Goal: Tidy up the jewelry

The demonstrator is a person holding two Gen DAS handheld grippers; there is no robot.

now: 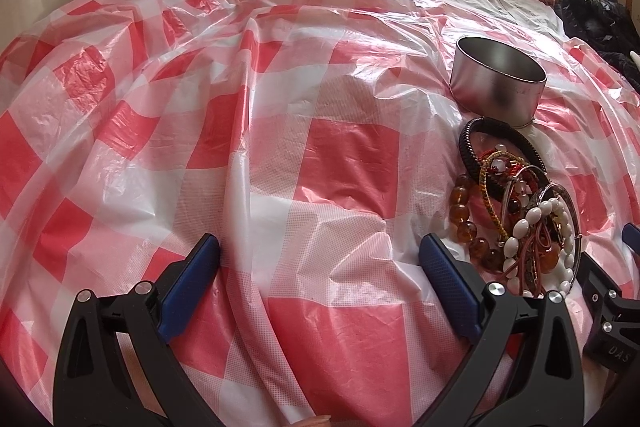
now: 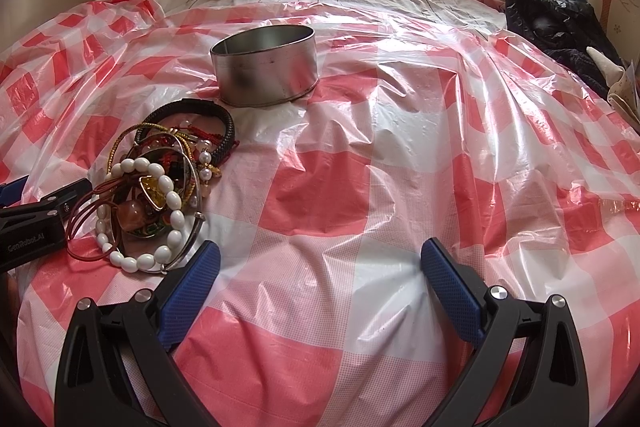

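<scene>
None of jewelry looked sorted yet, judging by both views.

Left wrist view: left tool (image 1: 320,259) spread wide, pinching nothing, low over checked plastic sheet (image 1: 280,131) on bed. Jewelry pile (image 1: 520,211) lay just beside its right finger, bead bracelets tangled together. Metal tin (image 1: 498,81) stood upright just beyond pile, inside not visible.

Right wrist view: right tool (image 2: 320,259) spread, empty too. Pile (image 2: 156,191) lay ahead-left, touching or nearly touching left finger. Tin (image 2: 266,65) farther on, nothing seen inside. All picking apparently remained.
</scene>
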